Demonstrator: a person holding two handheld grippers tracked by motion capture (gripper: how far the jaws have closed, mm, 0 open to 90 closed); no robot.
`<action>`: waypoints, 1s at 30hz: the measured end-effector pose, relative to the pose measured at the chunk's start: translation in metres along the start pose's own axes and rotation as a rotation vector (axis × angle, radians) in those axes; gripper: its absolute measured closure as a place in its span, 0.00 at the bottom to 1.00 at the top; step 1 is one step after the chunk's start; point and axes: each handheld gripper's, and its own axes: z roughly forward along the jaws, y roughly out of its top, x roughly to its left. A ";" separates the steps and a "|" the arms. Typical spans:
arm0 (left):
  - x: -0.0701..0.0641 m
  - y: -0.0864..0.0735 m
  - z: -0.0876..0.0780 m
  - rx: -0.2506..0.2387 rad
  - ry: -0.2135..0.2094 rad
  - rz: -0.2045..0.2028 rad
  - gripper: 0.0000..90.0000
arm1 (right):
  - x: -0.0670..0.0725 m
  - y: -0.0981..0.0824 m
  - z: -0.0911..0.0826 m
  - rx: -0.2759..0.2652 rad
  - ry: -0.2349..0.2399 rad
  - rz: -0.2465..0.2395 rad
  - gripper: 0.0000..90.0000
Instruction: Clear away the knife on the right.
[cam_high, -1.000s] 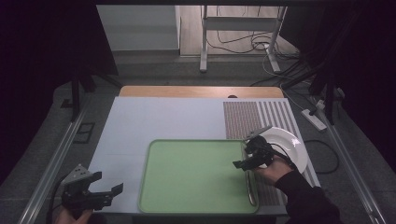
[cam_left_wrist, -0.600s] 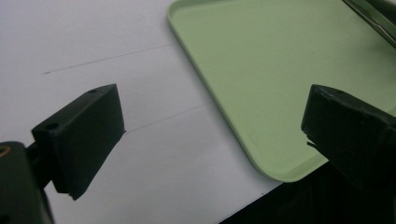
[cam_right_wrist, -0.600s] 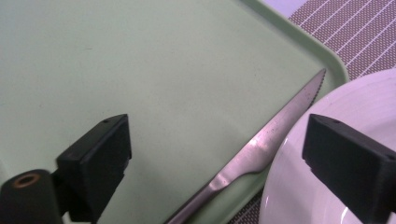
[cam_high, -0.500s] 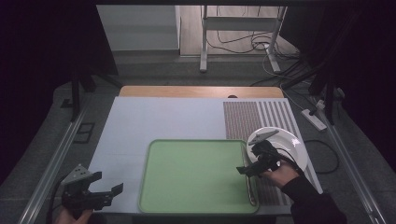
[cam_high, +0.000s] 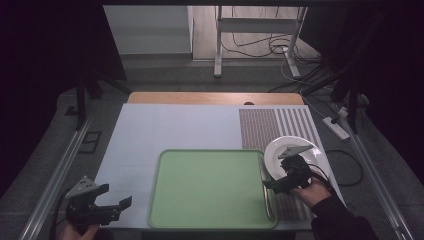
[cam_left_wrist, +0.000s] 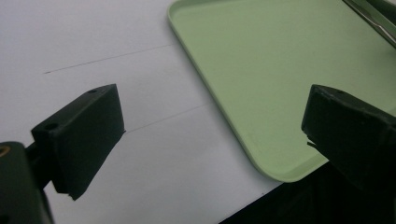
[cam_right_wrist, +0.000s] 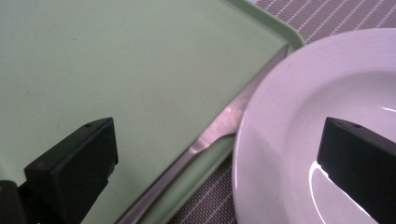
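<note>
Now the right gripper (cam_high: 274, 186) has just been opening its jaws, which stand wide apart with nothing held, above the knife (cam_right_wrist: 219, 130) lying along the tray's (cam_high: 210, 190) right rim, just beside the white plate (cam_right_wrist: 299, 116). Left gripper (cam_high: 114, 207) hangs with jaws released and empty over the table's (cam_left_wrist: 93, 46) near-left corner, near the tray.

a lab-like recording rig: dark curtains (cam_high: 45, 60), floor cables (cam_high: 250, 47), power strip (cam_high: 336, 128)
</note>
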 end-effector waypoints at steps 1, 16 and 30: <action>0.000 0.000 0.000 0.000 0.000 0.000 0.06 | -0.001 -0.002 -0.002 -0.003 -0.004 0.003 0.00; 0.001 0.000 0.000 -0.001 -0.002 -0.006 0.06 | -0.004 -0.025 -0.023 -0.053 -0.052 0.069 0.00; 0.001 0.000 0.000 -0.003 0.000 -0.010 0.05 | -0.003 -0.041 -0.040 -0.100 -0.083 0.105 0.00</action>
